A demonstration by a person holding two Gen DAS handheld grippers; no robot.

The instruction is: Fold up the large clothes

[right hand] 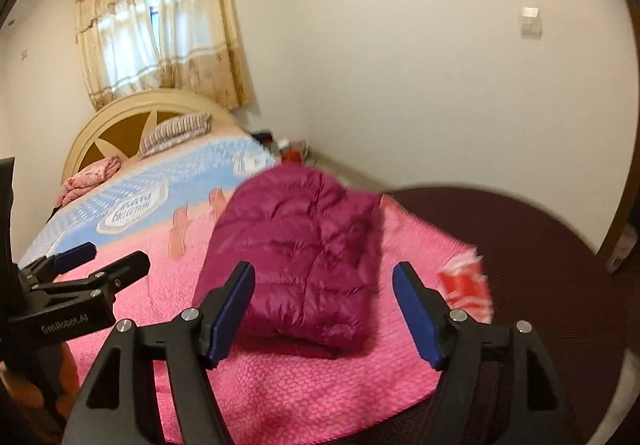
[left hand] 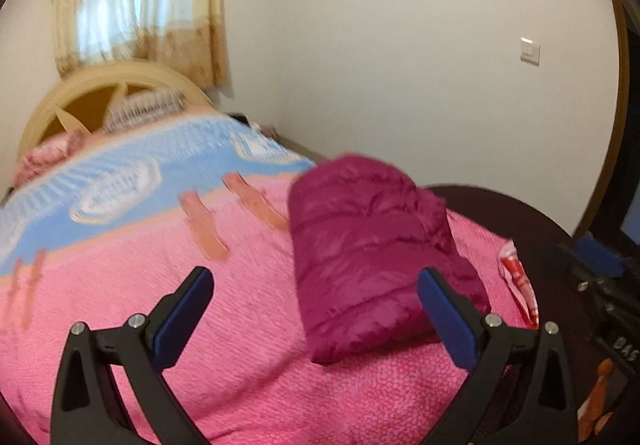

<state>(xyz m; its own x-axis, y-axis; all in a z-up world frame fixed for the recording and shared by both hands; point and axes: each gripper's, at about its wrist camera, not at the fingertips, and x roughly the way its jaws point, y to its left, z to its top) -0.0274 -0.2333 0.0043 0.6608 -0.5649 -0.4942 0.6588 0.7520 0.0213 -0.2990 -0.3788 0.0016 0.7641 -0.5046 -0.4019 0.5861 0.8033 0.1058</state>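
A magenta quilted puffer jacket (left hand: 372,253) lies folded into a compact bundle on the pink bedspread (left hand: 224,325). It also shows in the right wrist view (right hand: 304,257). My left gripper (left hand: 316,281) is open and empty, raised just short of the jacket's near left edge. It also shows at the left of the right wrist view (right hand: 114,259). My right gripper (right hand: 324,277) is open and empty, held above the bed in front of the jacket's near edge.
The bed has a blue patterned blanket (right hand: 132,201), a striped pillow (right hand: 176,133) and a cream headboard (right hand: 120,125). A red and white item (right hand: 466,285) lies at the bed's right edge by a dark rounded footboard (right hand: 540,245). White walls stand behind.
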